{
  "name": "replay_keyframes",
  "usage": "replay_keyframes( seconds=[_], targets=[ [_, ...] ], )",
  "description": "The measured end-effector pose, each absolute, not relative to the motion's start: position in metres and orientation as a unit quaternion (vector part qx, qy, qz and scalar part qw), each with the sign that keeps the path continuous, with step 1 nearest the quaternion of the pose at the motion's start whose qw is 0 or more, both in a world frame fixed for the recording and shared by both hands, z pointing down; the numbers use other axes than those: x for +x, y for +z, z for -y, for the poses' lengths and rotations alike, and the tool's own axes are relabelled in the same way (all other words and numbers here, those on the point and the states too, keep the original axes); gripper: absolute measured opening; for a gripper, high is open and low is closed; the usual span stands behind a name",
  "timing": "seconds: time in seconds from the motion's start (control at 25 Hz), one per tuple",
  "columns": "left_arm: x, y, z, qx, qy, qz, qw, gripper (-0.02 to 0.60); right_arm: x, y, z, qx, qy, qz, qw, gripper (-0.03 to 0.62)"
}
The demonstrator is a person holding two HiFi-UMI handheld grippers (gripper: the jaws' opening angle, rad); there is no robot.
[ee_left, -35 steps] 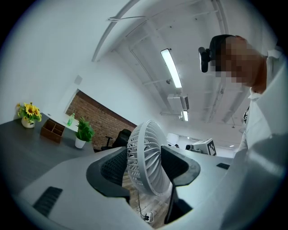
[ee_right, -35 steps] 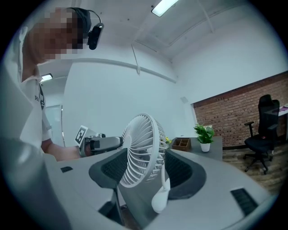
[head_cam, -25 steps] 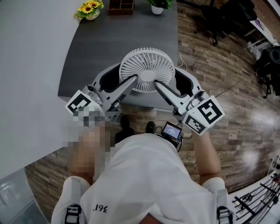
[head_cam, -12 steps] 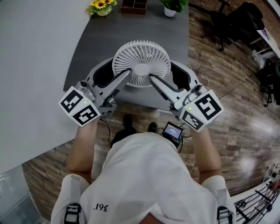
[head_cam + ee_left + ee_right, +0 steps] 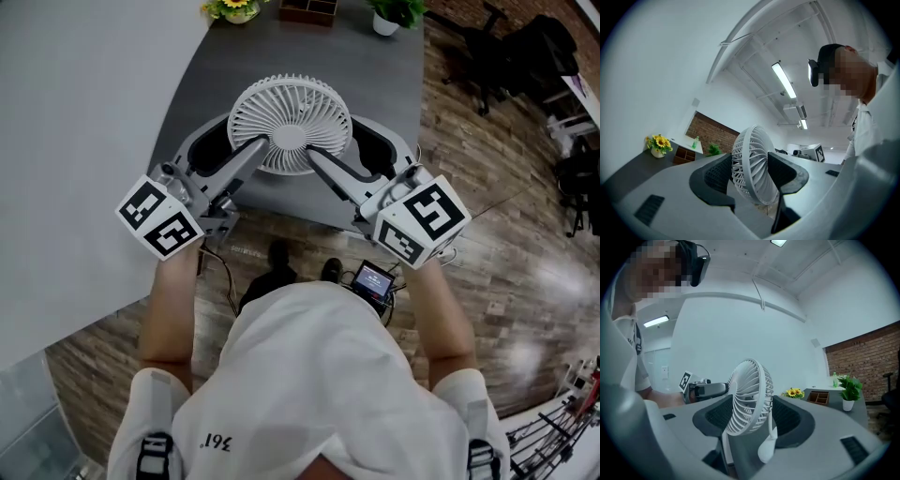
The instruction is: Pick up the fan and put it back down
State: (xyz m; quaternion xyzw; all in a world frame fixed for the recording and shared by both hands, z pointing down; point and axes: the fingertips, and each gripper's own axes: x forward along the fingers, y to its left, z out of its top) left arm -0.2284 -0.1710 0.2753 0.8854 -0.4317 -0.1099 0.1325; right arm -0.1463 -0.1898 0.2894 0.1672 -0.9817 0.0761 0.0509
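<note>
White round plastic fan (image 5: 291, 122), its grille spiral-ribbed, hangs over the near edge of the dark grey tabletop (image 5: 375, 80). The left gripper (image 5: 749, 171) and right gripper (image 5: 750, 416) both clamp it (ridged black pads against its faces).

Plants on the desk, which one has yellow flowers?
The sunflower pot, left of the wooden organiser in the head view; the other plant, right of it, is only green leaves.
</note>
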Motion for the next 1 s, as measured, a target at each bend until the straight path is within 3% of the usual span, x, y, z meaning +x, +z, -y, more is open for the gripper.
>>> replay_keyframes(
  seconds=[1.0],
  targets=[
    [-0.300,0.356,0.212,0.884,-0.074,0.428,0.171,0.249,-0.219,0.375,0.230,0.182,0.128,0.969,0.106,0.262]
  ],
)
